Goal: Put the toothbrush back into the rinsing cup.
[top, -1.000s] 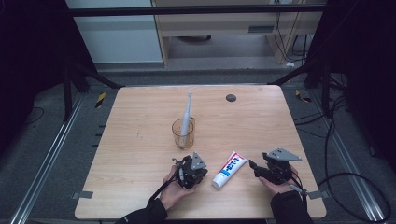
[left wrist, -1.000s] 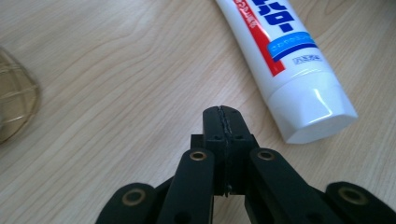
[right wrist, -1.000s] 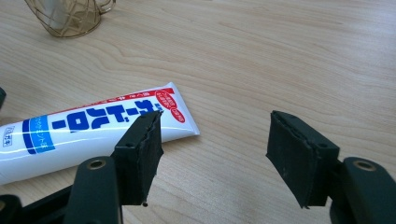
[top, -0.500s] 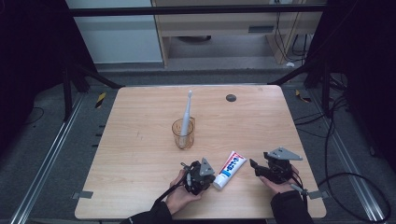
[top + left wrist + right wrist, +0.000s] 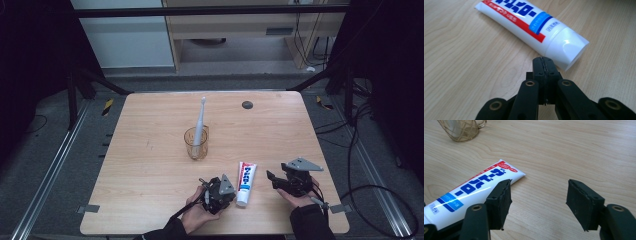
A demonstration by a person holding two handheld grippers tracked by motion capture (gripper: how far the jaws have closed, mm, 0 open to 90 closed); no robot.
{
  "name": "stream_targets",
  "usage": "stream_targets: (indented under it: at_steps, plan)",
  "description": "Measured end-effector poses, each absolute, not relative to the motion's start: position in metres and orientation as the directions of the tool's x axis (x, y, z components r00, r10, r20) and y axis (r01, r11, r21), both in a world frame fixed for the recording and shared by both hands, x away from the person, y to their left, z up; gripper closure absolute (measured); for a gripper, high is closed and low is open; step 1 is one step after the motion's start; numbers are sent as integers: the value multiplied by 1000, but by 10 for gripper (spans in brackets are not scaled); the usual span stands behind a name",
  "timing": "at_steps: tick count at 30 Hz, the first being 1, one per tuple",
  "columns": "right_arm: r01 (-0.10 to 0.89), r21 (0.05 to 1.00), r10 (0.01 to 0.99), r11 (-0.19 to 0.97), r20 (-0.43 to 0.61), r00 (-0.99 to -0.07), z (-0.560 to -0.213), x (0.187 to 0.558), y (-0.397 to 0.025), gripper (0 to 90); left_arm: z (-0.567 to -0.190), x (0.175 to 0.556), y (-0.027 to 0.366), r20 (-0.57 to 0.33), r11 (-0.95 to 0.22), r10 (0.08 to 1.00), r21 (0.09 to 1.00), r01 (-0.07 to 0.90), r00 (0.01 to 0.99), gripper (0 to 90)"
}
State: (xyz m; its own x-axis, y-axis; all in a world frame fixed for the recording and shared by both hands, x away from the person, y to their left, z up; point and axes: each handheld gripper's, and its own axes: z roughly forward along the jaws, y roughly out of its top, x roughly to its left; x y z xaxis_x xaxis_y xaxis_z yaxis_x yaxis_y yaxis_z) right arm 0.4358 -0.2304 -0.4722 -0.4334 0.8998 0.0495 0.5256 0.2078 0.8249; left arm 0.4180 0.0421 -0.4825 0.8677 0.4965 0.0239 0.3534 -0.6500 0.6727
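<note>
Toothpaste tube (image 5: 245, 183): laid flat on the table (image 5: 150, 165). Left gripper (image 5: 543, 65): jaws pressed together, tip set just beside the tube's cap end. Right gripper (image 5: 539, 203): jaws spread wide, nothing held, placed near the tube.

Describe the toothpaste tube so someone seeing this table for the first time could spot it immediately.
Start at the wooden table and find the clear cup near its middle holding a white toothbrush. Nearer the person, between the left hand-held gripper and the right hand-held gripper, lies the toothpaste tube. It is the one flat-lying item: white with blue lettering, a red stripe and a wide white cap.
</note>
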Motion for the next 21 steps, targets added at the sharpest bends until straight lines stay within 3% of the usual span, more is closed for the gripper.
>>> stream_targets:
  at_steps: [9, 21]
  plan:
    - [539, 815, 884, 212, 75, -461, -467, 430, -221, 456, -463, 429, 91, 33, -587, 589, 704, 400, 807, 891]
    - [530, 811, 850, 248, 80, -520, -463, 422, -192, 442, -455, 436, 190, 35, -464, 764, 723, 512, 644, 890]
